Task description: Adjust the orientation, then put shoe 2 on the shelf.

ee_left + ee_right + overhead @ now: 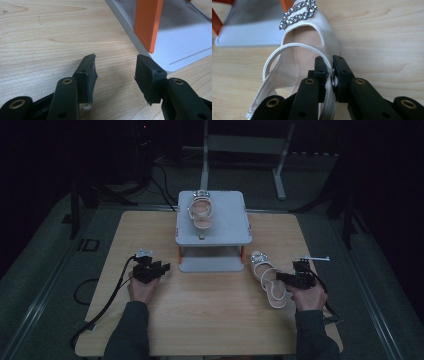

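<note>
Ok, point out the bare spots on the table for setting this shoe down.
Bare wood between left claw and the held sandal, and along the near edge. Crowded at the grey rack, where the other sandal sits.

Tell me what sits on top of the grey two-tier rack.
One white sandal lies on the rack's top shelf, toe toward the far side. The lower shelf beneath is mostly covered, so its contents cannot be seen.

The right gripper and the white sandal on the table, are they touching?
Touching. In the right gripper view the right gripper has its jaws closed on the side edge and strap of the white sandal.
</note>
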Motion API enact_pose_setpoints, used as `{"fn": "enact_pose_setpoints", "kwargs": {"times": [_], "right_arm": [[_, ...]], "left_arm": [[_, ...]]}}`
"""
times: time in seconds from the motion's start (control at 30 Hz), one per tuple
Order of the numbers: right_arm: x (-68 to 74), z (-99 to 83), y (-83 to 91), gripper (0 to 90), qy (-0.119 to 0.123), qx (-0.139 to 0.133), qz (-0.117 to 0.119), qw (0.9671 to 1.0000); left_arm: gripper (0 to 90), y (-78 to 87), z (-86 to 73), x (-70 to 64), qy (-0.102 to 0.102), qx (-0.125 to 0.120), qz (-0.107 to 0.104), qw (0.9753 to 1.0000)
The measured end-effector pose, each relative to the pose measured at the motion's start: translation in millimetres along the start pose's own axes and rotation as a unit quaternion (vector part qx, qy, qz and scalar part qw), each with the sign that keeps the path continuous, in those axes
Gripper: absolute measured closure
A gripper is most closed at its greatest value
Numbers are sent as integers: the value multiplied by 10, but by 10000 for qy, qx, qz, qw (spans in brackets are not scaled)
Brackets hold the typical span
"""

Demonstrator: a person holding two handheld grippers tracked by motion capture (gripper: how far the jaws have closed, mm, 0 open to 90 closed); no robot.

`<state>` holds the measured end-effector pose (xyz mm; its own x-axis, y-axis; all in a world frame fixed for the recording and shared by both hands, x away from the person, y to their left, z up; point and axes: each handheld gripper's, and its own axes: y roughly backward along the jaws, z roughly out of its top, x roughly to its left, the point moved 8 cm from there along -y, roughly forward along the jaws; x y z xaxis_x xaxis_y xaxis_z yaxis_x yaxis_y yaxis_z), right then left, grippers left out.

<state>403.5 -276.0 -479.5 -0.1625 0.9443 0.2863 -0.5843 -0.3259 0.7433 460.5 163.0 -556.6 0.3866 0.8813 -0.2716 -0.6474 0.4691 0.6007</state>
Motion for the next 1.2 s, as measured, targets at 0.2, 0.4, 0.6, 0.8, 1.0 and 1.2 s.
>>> {"fn": "enact_pose_setpoints", "kwargs": {"times": [0.2,0.4,0.6,0.8,1.0,1.2], "right_arm": [[-32,203,83,828,-240,-277,45,9993],[46,603,291,828,-440,-765,134,9960],[309,1211,617,827,-419,-1300,216,9904],[778,1691,641,827,-297,-1396,468,9886],[1197,1961,269,827,-451,-1135,512,9912],[1526,2038,-105,827,-636,-756,478,9940]], "left_arm": [[511,0,0,0,-3,1,-5,10000],[511,1,0,-3,-5,5,-5,10000],[511,1,0,-5,5,3,-14,10000],[510,4,0,-6,1,-2,-3,10000],[510,4,-1,-10,-2,0,-15,10000],[509,11,-1,-13,-35,-27,-43,10000]]}}
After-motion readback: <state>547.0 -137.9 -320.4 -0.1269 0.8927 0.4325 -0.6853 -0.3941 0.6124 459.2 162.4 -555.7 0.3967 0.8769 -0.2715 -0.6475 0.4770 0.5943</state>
